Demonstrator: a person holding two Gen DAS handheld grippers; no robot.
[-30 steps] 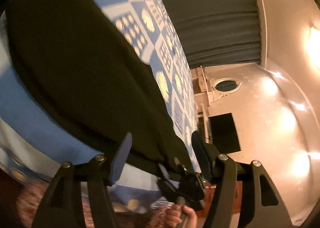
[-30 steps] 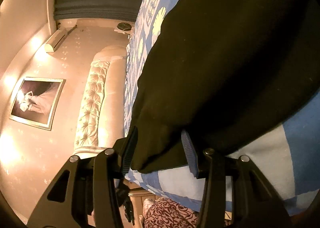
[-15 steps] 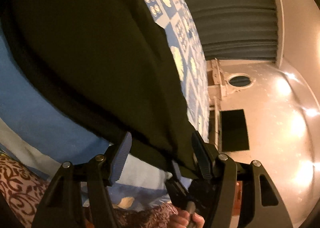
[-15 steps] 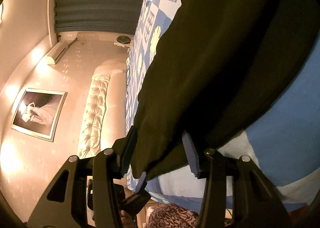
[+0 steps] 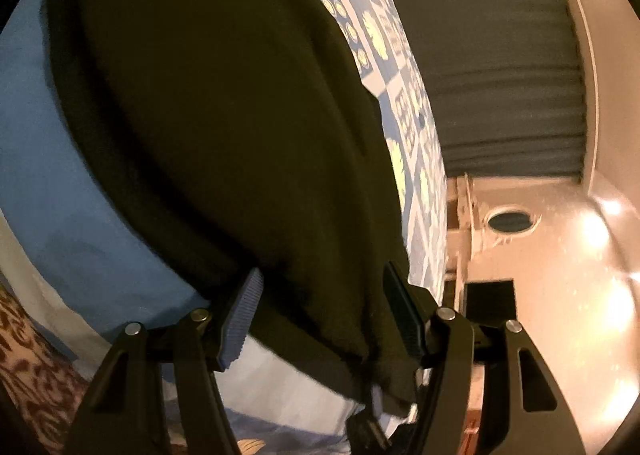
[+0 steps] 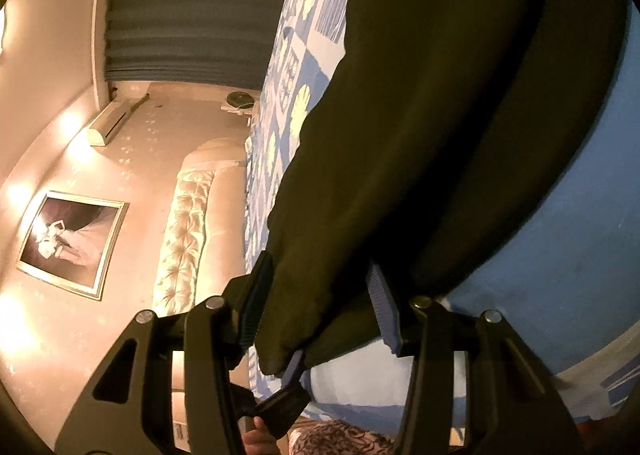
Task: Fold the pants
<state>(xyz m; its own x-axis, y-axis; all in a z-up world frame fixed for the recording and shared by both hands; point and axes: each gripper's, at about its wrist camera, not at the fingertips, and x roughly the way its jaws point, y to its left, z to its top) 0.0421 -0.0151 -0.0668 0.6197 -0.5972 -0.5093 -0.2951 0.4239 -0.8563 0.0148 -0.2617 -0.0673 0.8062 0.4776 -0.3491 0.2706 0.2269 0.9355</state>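
Both grippers spread around the pants' edge
Left gripper (image 5: 320, 315) and right gripper (image 6: 320, 303) straddle black pants (image 5: 224, 115), draped on the blue bedspread (image 5: 60, 183), stretching toward 12 o'clock

In the left wrist view the pants (image 5: 224, 127) lie on the bed (image 5: 52, 191), with the curtain (image 5: 500, 71) at 2 o'clock. The left tool (image 5: 320, 311) straddles their near edge. In the right wrist view the headboard (image 6: 188, 231) stands at 9 o'clock of the right tool (image 6: 320, 295).
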